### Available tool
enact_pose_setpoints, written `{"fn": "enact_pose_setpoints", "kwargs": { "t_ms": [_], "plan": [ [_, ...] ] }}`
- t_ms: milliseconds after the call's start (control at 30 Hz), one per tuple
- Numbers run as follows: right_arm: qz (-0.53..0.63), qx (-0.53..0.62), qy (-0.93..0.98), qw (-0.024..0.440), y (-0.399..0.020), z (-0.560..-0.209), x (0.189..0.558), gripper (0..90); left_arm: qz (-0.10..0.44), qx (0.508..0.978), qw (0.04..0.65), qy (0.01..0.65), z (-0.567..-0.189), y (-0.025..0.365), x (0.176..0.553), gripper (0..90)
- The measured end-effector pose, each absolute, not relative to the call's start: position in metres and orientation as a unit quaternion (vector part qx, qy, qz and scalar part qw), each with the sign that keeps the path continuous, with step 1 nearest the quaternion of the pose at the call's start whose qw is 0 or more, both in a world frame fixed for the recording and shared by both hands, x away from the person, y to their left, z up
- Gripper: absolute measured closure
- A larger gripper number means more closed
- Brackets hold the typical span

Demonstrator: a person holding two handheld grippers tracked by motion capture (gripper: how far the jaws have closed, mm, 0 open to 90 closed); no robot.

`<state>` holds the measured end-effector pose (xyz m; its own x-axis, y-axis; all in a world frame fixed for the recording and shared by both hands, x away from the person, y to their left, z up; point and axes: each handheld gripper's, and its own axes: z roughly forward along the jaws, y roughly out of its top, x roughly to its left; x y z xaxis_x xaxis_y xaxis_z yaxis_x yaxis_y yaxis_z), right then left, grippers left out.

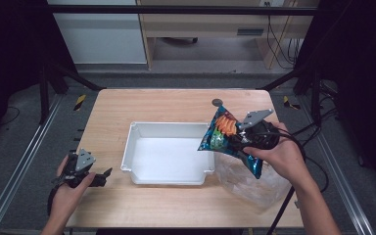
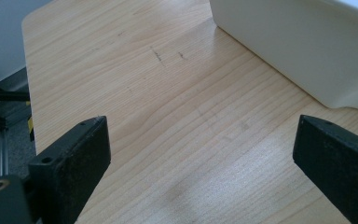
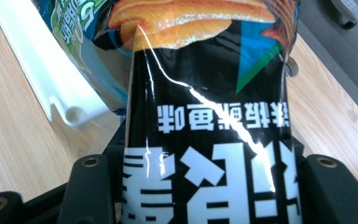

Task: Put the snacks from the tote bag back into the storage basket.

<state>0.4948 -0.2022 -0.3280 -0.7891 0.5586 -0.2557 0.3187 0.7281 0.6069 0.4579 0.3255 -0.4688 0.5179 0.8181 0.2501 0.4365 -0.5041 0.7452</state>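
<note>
Chip bag (image 3: 205, 140) between right jaws

Light wooden table (image 1: 171, 105), rounded corners. On it: white tray (image 1: 136, 134), between the left gripper (image 1: 103, 177) and right gripper (image 1: 240, 142); clear plastic bag (image 1: 247, 183), below the right gripper; small dark disc (image 1: 217, 102), beyond the right gripper.

black fingers (image 2: 72, 161), grey plate (image 1: 256, 118), black cable (image 1: 282, 210)
</note>
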Motion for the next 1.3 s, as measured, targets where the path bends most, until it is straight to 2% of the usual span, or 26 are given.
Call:
{"fn": "enact_pose_setpoints", "kwargs": {
  "t_ms": [1300],
  "plan": [
    [0.283, 0.189, 0.918, 0.205, -0.142, -0.331, 0.516, 43.1, 0.303, 0.811, 0.316, 0.387, -0.468, 0.327, 0.458, 3.7]
  ]
}}
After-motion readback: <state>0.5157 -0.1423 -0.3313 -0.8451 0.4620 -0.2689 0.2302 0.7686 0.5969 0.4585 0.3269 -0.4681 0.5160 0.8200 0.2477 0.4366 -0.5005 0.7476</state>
